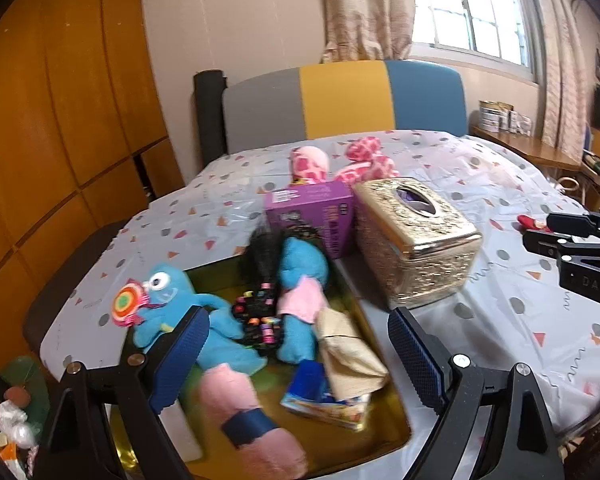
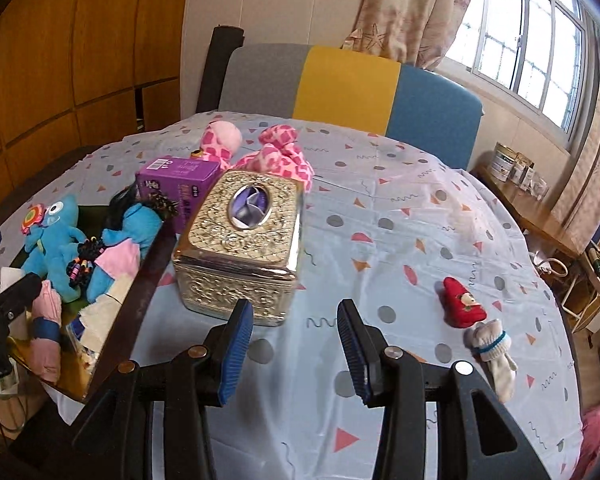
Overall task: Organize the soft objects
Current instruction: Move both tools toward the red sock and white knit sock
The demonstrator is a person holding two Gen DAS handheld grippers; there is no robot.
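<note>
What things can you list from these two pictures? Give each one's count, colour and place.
tray: 1, gold, table's left edge
blue plush toys: 2, in tray
pink roll: 1, blue band, tray front
tissue box: 1, gold, beside tray
carton: 1, purple, behind tray
pink spotted plush: 2, far side
red sock: 1, table right
white sock: 1, beside red sock
left hand-held gripper: open, over tray
right hand-held gripper: open, empty

Wall [image 1: 236, 16]: plain cream. Wooden panelling [image 1: 52, 112]: orange-brown, left side. Window [image 2: 532, 40]: gridded panes, bright daylight, right. Curtains [image 1: 364, 8]: beige, patterned. Chair back [image 1: 344, 100]: grey, yellow, blue panels, at the table's far edge. Tablecloth [image 2: 400, 208]: pale, confetti-patterned. Wooden sideboard [image 1: 540, 152]: under the window, bearing tins.
</note>
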